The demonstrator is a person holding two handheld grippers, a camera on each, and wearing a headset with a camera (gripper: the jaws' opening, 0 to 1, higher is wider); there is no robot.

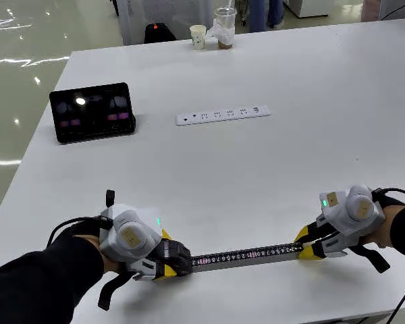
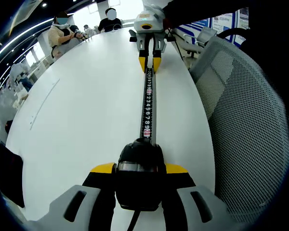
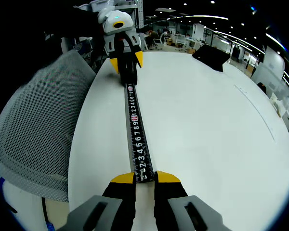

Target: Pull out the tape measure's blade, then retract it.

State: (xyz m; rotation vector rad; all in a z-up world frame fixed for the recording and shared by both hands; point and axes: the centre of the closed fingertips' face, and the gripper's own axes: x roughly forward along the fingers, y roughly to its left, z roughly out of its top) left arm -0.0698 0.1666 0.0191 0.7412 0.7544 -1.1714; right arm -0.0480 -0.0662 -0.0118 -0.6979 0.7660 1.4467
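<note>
Your left tongs (image 1: 167, 255) were clamped on the black tape measure (image 2: 140, 166), which sat by the near edge of the worktop (image 1: 270, 175), toward its left corner. Your right tongs (image 1: 306, 244) were pinched shut on the tip of the blade (image 1: 246, 256). The blade lay pulled out flat along the near edge, numbers up. Tablet (image 1: 92, 111) was toward the left edge, power strip (image 1: 222, 115) mid-worktop, and cups (image 1: 198, 36) at the far edge.
</note>
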